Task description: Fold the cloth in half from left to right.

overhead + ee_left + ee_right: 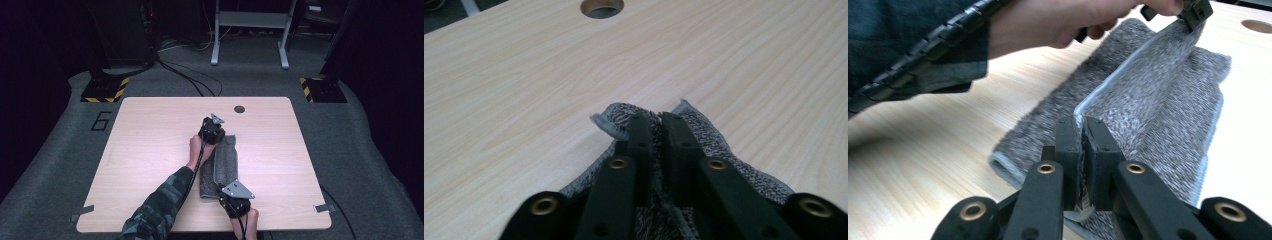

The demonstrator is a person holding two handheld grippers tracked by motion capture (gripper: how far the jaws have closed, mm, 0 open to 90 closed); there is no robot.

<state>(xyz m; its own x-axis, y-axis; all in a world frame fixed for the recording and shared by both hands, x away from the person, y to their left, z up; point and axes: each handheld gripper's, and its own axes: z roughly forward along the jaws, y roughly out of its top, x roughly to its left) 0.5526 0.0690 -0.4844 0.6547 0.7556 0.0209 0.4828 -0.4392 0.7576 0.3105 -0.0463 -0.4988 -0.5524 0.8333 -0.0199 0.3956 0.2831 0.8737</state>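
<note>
Towel (220, 167) is laid lengthwise near the middle of the table (150, 150), folded, with one edge lifted between both grippers. That edge is pinched at its far end by the nearly closed left gripper (656, 120). Its near end is clamped by the right gripper (1082, 125), jaws almost together.

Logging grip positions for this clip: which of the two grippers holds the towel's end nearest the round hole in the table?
The left gripper, its jaws pinching the grey towel at the far end, by the hole. The right gripper holds the near end, at the table's front edge.
</note>
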